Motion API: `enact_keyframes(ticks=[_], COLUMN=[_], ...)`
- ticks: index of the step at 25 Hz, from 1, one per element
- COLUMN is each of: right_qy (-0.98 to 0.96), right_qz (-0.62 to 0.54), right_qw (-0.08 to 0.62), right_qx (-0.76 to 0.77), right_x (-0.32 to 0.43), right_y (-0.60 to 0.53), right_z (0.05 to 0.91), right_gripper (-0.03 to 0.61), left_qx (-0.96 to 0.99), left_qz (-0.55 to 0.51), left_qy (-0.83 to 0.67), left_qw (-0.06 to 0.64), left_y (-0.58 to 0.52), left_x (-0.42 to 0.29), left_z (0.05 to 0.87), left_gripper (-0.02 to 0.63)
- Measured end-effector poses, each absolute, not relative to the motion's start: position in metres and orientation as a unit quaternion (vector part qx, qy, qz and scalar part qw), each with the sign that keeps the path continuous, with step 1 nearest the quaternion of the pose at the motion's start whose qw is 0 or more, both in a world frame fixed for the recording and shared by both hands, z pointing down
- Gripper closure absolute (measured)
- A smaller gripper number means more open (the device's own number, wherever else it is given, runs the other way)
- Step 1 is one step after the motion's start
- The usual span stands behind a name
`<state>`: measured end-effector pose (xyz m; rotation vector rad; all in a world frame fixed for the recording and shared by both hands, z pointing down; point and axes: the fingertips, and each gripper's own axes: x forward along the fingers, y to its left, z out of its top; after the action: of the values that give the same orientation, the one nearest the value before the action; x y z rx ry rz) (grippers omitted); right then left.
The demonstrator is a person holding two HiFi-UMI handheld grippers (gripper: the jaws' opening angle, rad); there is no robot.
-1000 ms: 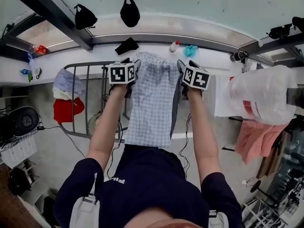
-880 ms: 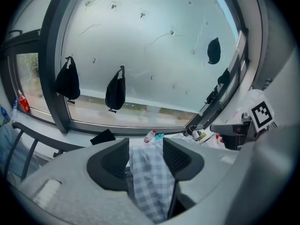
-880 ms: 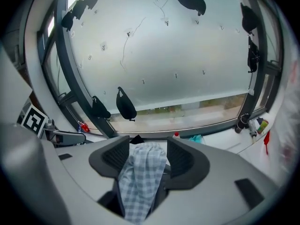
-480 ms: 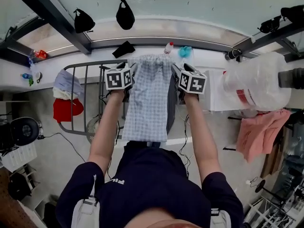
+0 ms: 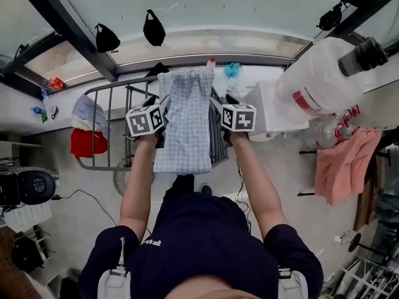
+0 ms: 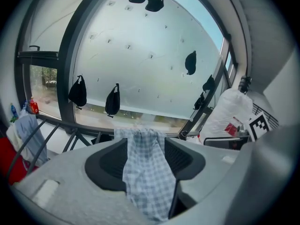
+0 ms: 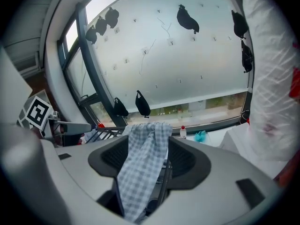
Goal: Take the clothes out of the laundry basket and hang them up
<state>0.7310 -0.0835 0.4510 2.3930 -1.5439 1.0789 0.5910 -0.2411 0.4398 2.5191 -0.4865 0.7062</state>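
Left gripper: the jaws stand wide apart and have just been opening. The left edge of a blue-and-white checked cloth runs loosely through the gap, and the pads do not press on it.
Right gripper: the jaws are also spread and have just been opening. The cloth's right edge lies slack between them, unclamped.
Arms: both bare forearms reach forward side by side, with one gripper at each long side of the cloth, about midway along it.
Checked cloth: it lies flat and lengthwise over the top of the drying rack. Its far end is bunched near the window sill and its near end reaches the rack's near edge, toward the person.
Drying rack: it is made of grey metal bars and stands below the window. A pale garment and a red garment are draped at its left end, well apart from the cloth.
Window sill: a small bottle with a red cap and a teal thing sit just beyond the cloth's far end.
Window: the pane is frosted and set in a dark frame. Small black bag-like things hang on the glass.
Right side: a large plastic-wrapped bundle is there, with a pink garment hanging lower down, away from the rack.
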Motion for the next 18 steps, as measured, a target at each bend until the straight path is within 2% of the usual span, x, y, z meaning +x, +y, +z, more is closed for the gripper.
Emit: enact_keyframes(ticks=[7, 18], right_qy=[-0.54, -0.573], right_qz=[0.341, 0.318], right_qw=[0.027, 0.019], right_qx=[0.769, 0.755], right_x=[0.666, 0.597], right_y=[-0.026, 0.043], right_z=[0.433, 0.423], right_gripper=[0.313, 0.313], left_qx=[0.929, 0.93], left_qz=[0.236, 0.217], left_qy=[-0.195, -0.212], left_qw=[0.207, 0.206], left_y=[-0.167, -0.063], left_x=[0.534, 0.451], left_z=[0.418, 0.404], left_gripper=[0.373, 0.371])
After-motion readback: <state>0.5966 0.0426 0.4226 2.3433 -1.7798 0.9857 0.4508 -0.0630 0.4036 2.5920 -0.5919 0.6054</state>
